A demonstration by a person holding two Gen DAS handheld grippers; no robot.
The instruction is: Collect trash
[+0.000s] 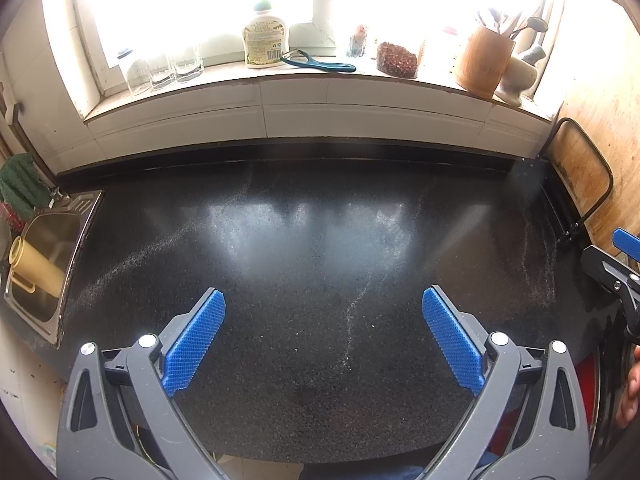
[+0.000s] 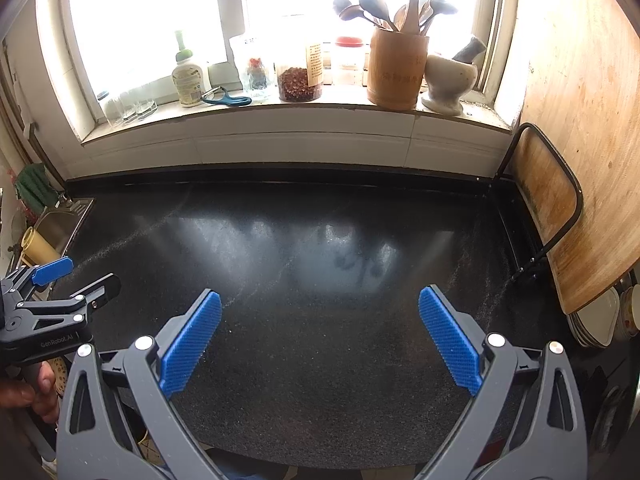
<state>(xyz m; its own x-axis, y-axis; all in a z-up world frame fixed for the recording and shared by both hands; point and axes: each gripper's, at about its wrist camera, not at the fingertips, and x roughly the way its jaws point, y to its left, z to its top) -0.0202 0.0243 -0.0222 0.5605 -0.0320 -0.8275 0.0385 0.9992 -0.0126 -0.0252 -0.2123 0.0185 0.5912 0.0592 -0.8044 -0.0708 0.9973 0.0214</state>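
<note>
Jaws of both grippers (image 1: 324,344) (image 2: 320,344) wide over bare countertop (image 1: 320,240).

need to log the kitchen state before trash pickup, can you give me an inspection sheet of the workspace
Surface: black speckled stone countertop, bare, with faint pale streaks of dust or powder.
Job's things: nothing seen; no trash or bin in either view.
Clutter: on the windowsill, a white squeeze bottle with a green cap, a teal-handled peeler, clear drinking glasses, a jar of red dried bits, a bamboo holder of wooden spoons, a white stone mortar with pestle.
Grippers: left gripper and right gripper both open, empty, above the countertop.
Cables: nothing seen.
Surroundings: steel sink at left; wooden boards leaning at right; bright window.
</note>
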